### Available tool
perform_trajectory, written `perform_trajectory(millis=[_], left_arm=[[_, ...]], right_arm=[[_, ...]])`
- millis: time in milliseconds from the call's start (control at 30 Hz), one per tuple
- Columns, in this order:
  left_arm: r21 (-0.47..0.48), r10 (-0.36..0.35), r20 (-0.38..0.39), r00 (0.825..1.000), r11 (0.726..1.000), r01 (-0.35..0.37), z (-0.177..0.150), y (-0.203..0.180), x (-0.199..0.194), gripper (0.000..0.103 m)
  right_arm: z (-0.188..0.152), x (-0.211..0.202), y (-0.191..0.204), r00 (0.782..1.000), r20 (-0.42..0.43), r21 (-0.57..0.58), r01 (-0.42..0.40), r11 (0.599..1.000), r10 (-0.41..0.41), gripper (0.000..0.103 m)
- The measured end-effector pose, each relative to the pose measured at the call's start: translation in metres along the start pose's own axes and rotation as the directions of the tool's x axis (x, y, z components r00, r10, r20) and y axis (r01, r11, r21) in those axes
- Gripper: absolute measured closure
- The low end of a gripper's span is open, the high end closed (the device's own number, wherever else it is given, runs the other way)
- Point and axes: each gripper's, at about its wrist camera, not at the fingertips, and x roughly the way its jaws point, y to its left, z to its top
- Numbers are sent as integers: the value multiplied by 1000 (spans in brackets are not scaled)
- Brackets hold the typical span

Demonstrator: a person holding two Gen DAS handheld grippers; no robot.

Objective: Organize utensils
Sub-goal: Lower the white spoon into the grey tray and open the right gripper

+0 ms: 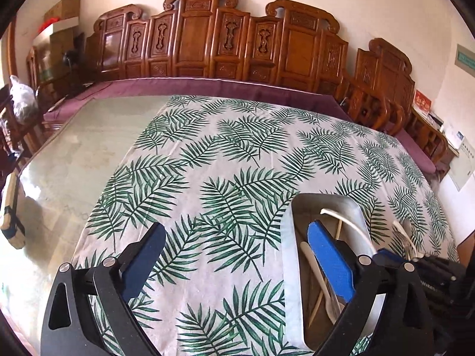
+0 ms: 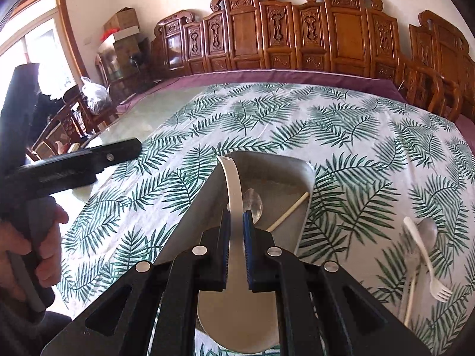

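Observation:
A silver metal tray (image 2: pixel 207 195) lies on the leaf-print cloth. Over it, my right gripper (image 2: pixel 236 222) is shut on the curved white handle of a plastic utensil (image 2: pixel 233 184). A clear plastic spoon (image 2: pixel 253 204) and a pale chopstick (image 2: pixel 288 212) lie in the tray. To its right on the cloth are a white fork (image 2: pixel 427 258), a clear spoon (image 2: pixel 429 231) and other pale utensils. My left gripper (image 1: pixel 234 249) is open and holds nothing; it hangs over bare cloth left of the tray (image 1: pixel 289 252), one blue pad (image 1: pixel 329 261) above the tray's near rim.
The leaf-print cloth (image 1: pixel 231 154) covers the right part of a glass-topped table (image 1: pixel 77 160). Carved wooden chairs (image 1: pixel 207 38) line the far side. A hand (image 2: pixel 44 237) grips the left tool's handle. Boxes and a plastic bag sit at the far left.

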Motion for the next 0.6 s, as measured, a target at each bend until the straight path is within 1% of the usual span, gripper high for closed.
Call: perform_trajectory(millis=[133, 267, 433, 500, 533, 600], left_arm=[[-9, -5, -2, 1000, 1000, 5, 0, 3, 0, 10], [-5, -5, -5, 1000, 1000, 5, 0, 2, 1, 10], [0, -3, -10, 1000, 1000, 3, -1, 1, 2, 10], [2, -3, -12, 1000, 1000, 3, -2, 1, 2, 10], [4, -4, -11, 1000, 1000, 4, -3, -1, 2, 10], [11, -1, -12, 1000, 1000, 2, -3, -2, 3, 10]], right_arm=[[-2, 19, 3, 1000, -25, 13, 16, 1000, -16, 93], [-4, 34, 5, 999, -48, 30, 12, 999, -10, 93], [-6, 46, -1, 996, -74, 92, -41, 995, 48, 92], [-7, 47, -2, 995, -79, 99, -57, 993, 64, 90], [-8, 48, -2, 993, -81, 108, -78, 991, 87, 90], [-8, 44, -2, 992, -70, 106, -99, 989, 107, 90]])
